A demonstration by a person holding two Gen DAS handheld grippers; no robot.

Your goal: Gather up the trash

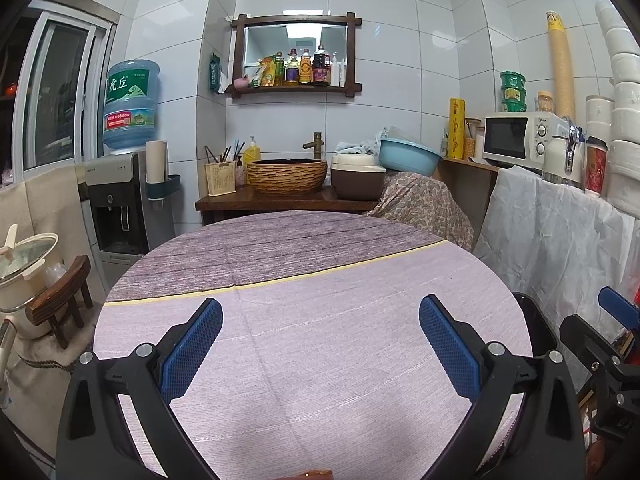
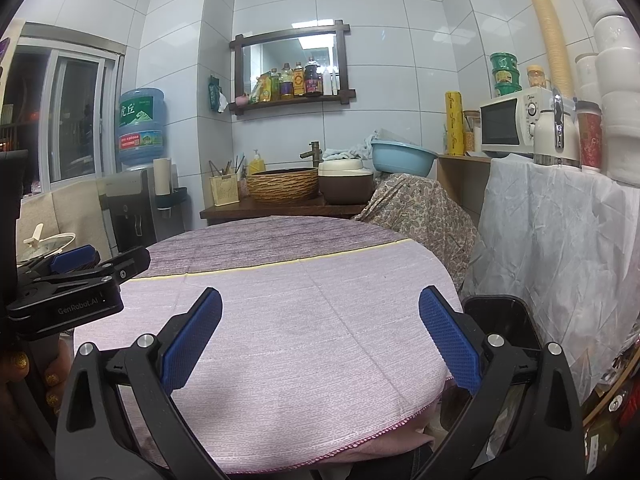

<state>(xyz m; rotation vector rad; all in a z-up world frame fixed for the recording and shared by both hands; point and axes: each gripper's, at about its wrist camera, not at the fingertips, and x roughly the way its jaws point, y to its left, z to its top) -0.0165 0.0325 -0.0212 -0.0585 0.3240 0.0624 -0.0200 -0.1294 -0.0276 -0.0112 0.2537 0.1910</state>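
- Both pairs of fingers stand wide apart and hold nothing: your left gripper (image 1: 320, 344) hangs over the near half of the round desk (image 1: 320, 280), and your right gripper (image 2: 320, 340) hangs over the desk's near right edge.
- Your left gripper's blue pads (image 1: 192, 352) frame bare tablecloth only, pale lilac in front and darker wood-grain print behind a thin yellow stripe (image 1: 280, 280).
- Your right gripper shows at the far right of the left wrist view, beyond the desk's rim; in the right wrist view your left gripper sits at the far left, with your hand (image 2: 36, 376) below it.
- Trash is not visible on the cloth in either view, so I cannot tell you where it lies.
- A black bin (image 2: 500, 320) stands just beside the desk on its right, partly behind your right gripper's right finger; its opening looks dark and I cannot make out its contents.
- Behind the desk, a wooden counter (image 1: 280, 202) carries a woven basin (image 1: 286, 175), a brown-and-cream cooker (image 1: 356, 178) and a light blue bowl (image 1: 408, 156).
- To the left stands a water dispenser (image 1: 120, 200) with a blue bottle on top.
- To the right, a microwave (image 1: 516, 138) sits on a shelf draped with white sheeting (image 1: 552, 232).
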